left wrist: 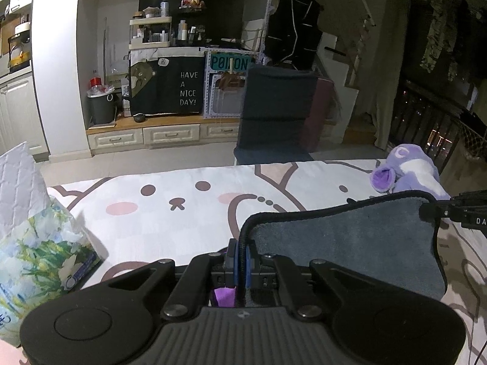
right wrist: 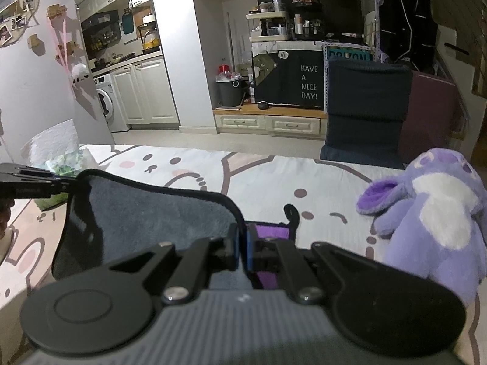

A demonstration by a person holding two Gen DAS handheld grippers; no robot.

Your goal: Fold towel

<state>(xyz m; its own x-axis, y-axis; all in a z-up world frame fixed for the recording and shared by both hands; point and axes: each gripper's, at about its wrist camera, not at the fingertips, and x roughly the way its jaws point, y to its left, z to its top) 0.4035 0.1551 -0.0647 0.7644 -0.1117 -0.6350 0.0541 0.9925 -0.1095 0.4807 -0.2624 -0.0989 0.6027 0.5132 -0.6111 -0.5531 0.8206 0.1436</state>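
Note:
A grey towel (left wrist: 344, 243) with black trim and a purple underside is held up above the patterned table. My left gripper (left wrist: 242, 261) is shut on its left corner. My right gripper (right wrist: 242, 249) is shut on its right corner. The towel (right wrist: 146, 216) hangs stretched between the two. The right gripper's fingers (left wrist: 456, 211) show at the right edge of the left wrist view, and the left gripper's fingers (right wrist: 36, 184) at the left edge of the right wrist view. The purple side (right wrist: 271, 231) shows beside the right fingers.
The table cover (left wrist: 170, 206) has a cartoon cat print. A tissue pack (left wrist: 36, 252) stands at the left, also seen in the right wrist view (right wrist: 57, 155). A purple plush toy (right wrist: 435, 213) lies at the right. A dark chair (left wrist: 277, 112) stands beyond the far edge.

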